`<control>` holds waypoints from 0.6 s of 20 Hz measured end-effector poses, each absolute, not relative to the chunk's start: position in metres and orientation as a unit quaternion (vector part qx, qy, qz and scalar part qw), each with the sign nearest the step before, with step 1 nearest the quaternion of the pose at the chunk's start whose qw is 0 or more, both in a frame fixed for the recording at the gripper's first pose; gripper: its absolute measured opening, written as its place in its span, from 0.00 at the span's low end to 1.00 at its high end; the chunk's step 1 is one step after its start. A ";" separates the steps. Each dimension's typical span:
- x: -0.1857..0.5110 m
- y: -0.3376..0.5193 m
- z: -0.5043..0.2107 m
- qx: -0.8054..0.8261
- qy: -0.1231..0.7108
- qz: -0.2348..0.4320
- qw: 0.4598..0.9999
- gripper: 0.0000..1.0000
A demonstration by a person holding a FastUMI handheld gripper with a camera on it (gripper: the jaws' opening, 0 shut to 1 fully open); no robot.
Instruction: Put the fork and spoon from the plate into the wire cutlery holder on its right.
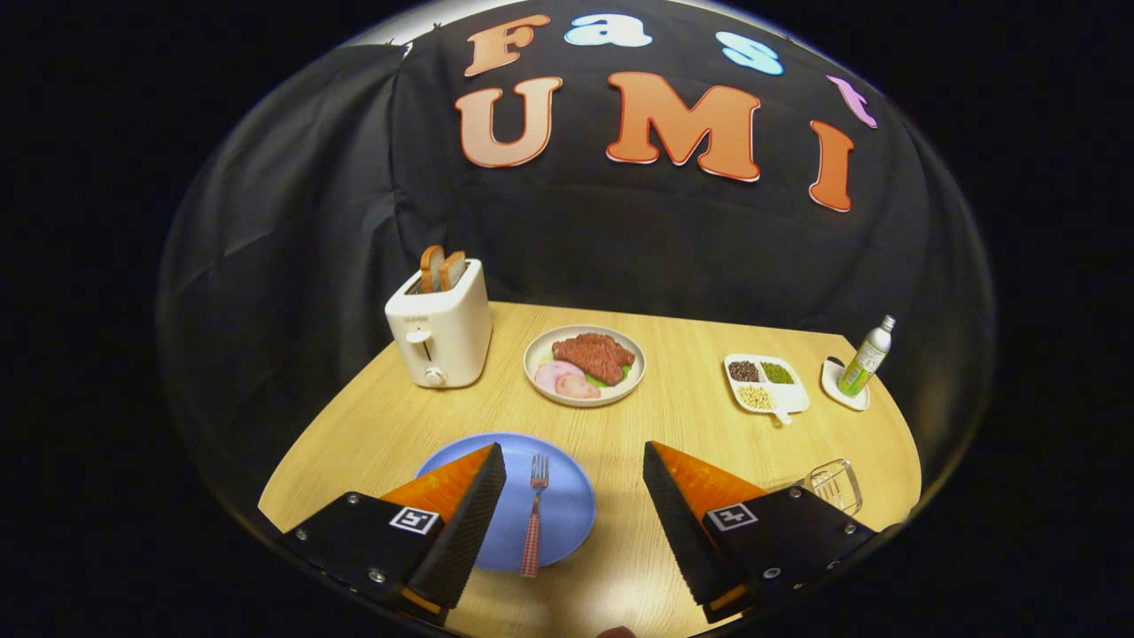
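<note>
Partly hidden, the blue plate [567,505] carries a fork [534,518] between the spread-wide hand-held gripper [574,474] (grasping nothing).

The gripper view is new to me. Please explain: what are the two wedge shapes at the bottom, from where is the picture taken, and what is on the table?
The wedges are the two fingers of a hand-held gripper; the camera rides on it and looks forward. The fingers are open and hold nothing. Between them lies a fork on a blue plate. The wire cutlery holder stands behind the right finger. Beyond: a toaster with bread, a plate of meat, a divided dish of beans and a bottle, all on a wooden table.
</note>
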State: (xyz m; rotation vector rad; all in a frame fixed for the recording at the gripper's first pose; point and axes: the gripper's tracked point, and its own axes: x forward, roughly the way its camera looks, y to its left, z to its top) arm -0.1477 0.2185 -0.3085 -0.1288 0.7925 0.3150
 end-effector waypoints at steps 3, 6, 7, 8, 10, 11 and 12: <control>-0.162 0.223 -0.333 -0.074 0.405 0.162 0.897 0.94; -0.186 0.229 -0.363 -0.076 0.446 0.177 0.874 0.91; -0.190 0.230 -0.370 -0.078 0.453 0.180 0.869 0.88; -0.193 0.231 -0.375 -0.082 0.458 0.182 0.866 0.87; -0.198 0.232 -0.387 -0.089 0.465 0.187 0.860 0.85; -0.202 0.234 -0.392 -0.087 0.472 0.189 0.857 0.83; -0.204 0.233 -0.398 -0.084 0.476 0.186 0.855 0.80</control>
